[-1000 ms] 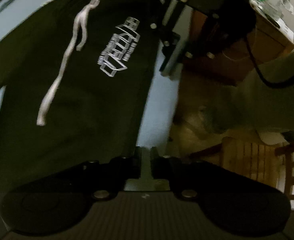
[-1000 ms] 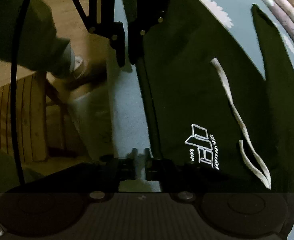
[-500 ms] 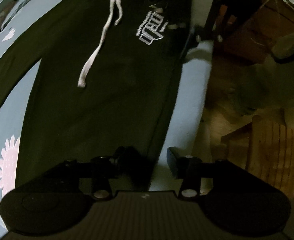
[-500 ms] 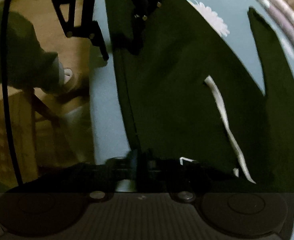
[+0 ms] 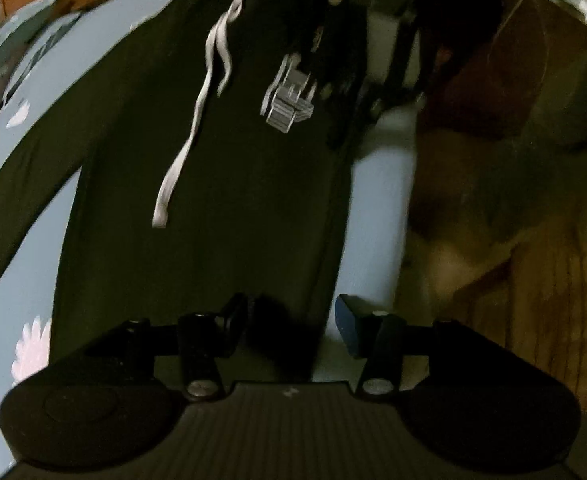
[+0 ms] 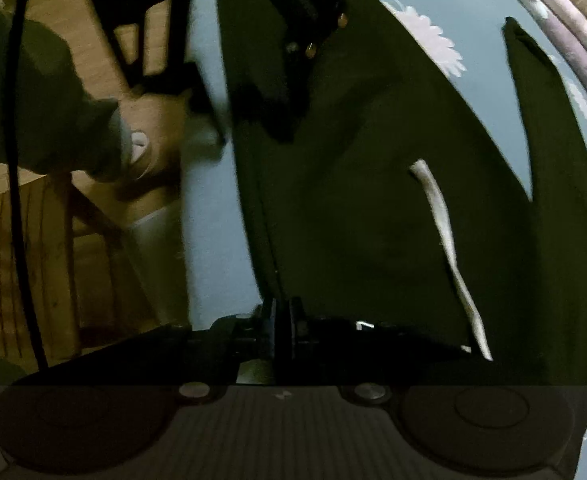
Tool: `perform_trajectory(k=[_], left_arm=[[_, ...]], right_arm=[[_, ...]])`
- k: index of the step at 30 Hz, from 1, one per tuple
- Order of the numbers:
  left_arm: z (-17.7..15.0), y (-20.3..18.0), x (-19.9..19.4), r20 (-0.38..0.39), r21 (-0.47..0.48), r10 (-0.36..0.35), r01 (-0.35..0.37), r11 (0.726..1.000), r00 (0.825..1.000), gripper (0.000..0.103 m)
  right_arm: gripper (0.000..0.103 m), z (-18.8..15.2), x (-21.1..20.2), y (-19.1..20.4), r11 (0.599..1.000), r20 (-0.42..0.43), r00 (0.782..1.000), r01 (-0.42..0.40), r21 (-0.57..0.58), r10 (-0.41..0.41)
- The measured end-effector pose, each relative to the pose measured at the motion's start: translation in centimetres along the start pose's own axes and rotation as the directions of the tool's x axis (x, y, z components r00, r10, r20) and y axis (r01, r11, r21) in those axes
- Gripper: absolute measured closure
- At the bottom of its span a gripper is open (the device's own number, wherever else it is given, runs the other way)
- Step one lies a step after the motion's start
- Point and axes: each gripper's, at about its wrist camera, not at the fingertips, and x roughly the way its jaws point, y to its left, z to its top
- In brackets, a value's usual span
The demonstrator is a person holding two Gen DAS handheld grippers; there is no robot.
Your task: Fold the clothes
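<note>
A black garment (image 5: 221, 208) with a white drawstring (image 5: 197, 120) and a white logo (image 5: 289, 100) lies flat on a light blue flowered bedsheet (image 5: 377, 220). My left gripper (image 5: 291, 320) is open and straddles the garment's right edge, one finger over the cloth and the other over the sheet. In the right wrist view the garment (image 6: 373, 200) and drawstring (image 6: 449, 256) fill the middle. There my right gripper (image 6: 283, 320) is shut on the garment's edge by the logo. The left gripper (image 6: 245, 116) shows at the far end of the same edge.
The bed's edge runs just beside the garment, with wooden floor (image 6: 93, 20) beyond it. A wooden slatted chair (image 5: 553, 320) stands close to the bed. A person's olive sleeve (image 6: 33, 100) and a black cable (image 6: 21, 200) hang over the floor side.
My left gripper went from shut to open and now straddles the garment's edge. My right gripper stayed shut and slid over the logo, hiding most of it.
</note>
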Motion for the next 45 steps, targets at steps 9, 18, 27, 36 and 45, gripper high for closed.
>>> perform_trajectory(k=[9,18,27,36,45], left_arm=[[2.1,0.0,1.8,0.06,-0.034,0.036,-0.034,0.999,0.998,0.05],[1.1,3.6,0.6,0.079,-0.199,-0.009,0.025,0.98,0.997,0.05],[2.0,1.9,1.8,0.081,-0.101,0.004,0.004,0.995,0.997,0.077],[1.2,2.9,0.9,0.058,-0.134,-0.081,0.088,0.987,0.995,0.099],[0.0,3.7,0.9,0.004,-0.256,-0.246,0.239,0.937,0.969,0.101]], right_arm=[[0.072,-0.6,-0.4,0.4,1.0,0.014,1.0,0.028,-0.01,-0.028],[0.068,-0.6,0.1,0.9,0.981,0.025,0.981,0.192,-0.024,-0.191],[0.062,-0.6,-0.3,0.4,0.968,0.033,0.968,0.25,0.011,-0.25],[0.1,-1.2,1.0,0.7,0.981,-0.045,0.981,0.188,0.042,-0.186],[0.1,-1.2,0.0,0.8,0.989,-0.049,0.997,0.061,0.134,-0.055]])
